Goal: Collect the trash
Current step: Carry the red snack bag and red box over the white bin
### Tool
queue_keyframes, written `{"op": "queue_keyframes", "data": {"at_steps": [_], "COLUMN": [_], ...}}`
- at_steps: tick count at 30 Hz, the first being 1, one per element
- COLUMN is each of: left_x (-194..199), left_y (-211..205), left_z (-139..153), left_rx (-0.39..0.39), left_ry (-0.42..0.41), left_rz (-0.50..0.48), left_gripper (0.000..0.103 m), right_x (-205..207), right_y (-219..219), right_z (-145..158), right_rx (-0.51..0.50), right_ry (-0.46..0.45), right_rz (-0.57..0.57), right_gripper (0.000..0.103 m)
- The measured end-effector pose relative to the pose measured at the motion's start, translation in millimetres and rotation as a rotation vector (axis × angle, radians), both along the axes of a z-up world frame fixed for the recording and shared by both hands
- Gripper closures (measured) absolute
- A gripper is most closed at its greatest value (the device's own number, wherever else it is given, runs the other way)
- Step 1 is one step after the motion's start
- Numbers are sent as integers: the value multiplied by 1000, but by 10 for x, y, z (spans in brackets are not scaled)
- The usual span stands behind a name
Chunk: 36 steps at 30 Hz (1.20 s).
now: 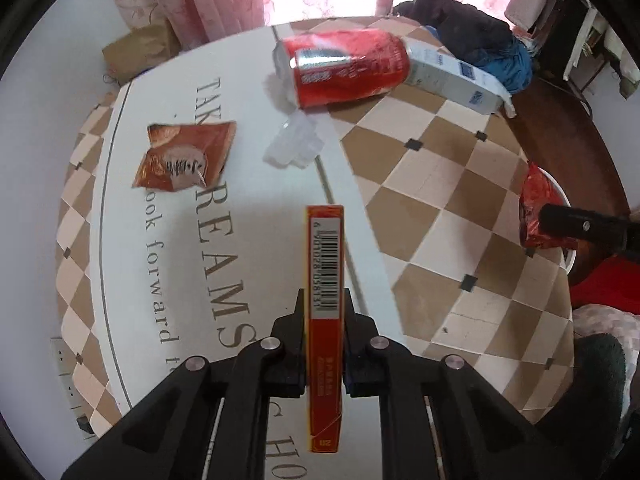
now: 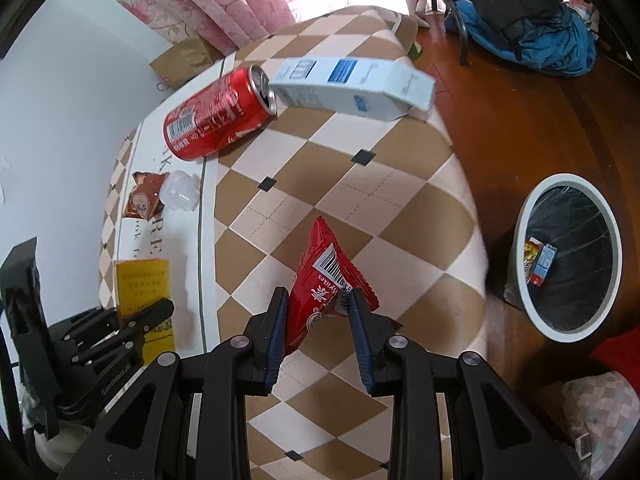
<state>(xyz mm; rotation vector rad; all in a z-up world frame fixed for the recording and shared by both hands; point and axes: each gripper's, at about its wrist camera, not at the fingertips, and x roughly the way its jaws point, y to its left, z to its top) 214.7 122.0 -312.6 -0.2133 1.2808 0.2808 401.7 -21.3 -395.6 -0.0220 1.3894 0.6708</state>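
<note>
My left gripper (image 1: 323, 304) is shut on an orange and yellow carton (image 1: 325, 280), held edge-up above the table; it also shows in the right wrist view (image 2: 144, 296). My right gripper (image 2: 318, 300) is shut on a red snack bag (image 2: 326, 280) above the checked tablecloth (image 2: 344, 208); the bag also shows in the left wrist view (image 1: 536, 216). On the table lie a red soda can (image 1: 348, 66), a white and blue milk carton (image 1: 452, 76), a brown snack wrapper (image 1: 182, 156) and a clear plastic cup (image 1: 294, 142). A white bin (image 2: 568, 252) stands on the floor to the right.
The bin holds a black liner and a few wrappers (image 2: 540, 260). A brown paper bag (image 1: 136, 48) sits at the table's far edge by pink curtains. Dark and blue clothes (image 2: 520, 12) hang on a chair beyond the table. A red cushion (image 1: 608, 284) is at right.
</note>
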Motion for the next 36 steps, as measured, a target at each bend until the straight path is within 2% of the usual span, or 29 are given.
{"op": "queue_keyframes", "data": {"at_steps": [3,5,7,13,18,21,25,30,35,36], "left_x": [-28,-3,121,629,1165,1488,1915,2433,2785,2805], "left_y": [-50,-156,-281,-979,-1695,-2150,-2650,-3030,-3066,-3077], "left_z": [110,296,403,953,1104,1025,702,40,-497,-551], "left_rx": [26,25,31,23,-32,-91,-188,-326,-318,-306], "left_ry": [-34,-70,-99,-222,-295,-300,-256,-120,-4,10], "left_rz": [21,20,13,-82,-192,-248,-280,-275,-245,-243], "left_gripper": [94,94,94,94,94,94,94,93,91,85], "right_x": [38,64,103,302,513,667,877,1195,1445,1494], "right_y": [-135,-248,-401,-1019,-1819,-2343,-2954,-3458,-3642,-3649], "right_z": [94,181,293,599,868,939,842,343,-296,-420], "right_rx": [23,41,60,104,111,94,36,-50,-90,-95], "right_ry": [-6,-14,-29,-75,-140,-159,-161,-96,0,17], "right_rz": [-14,-26,-38,-105,-195,-250,-314,-352,-356,-354], "right_gripper": [71,71,71,71,71,71,71,71,71,71]}}
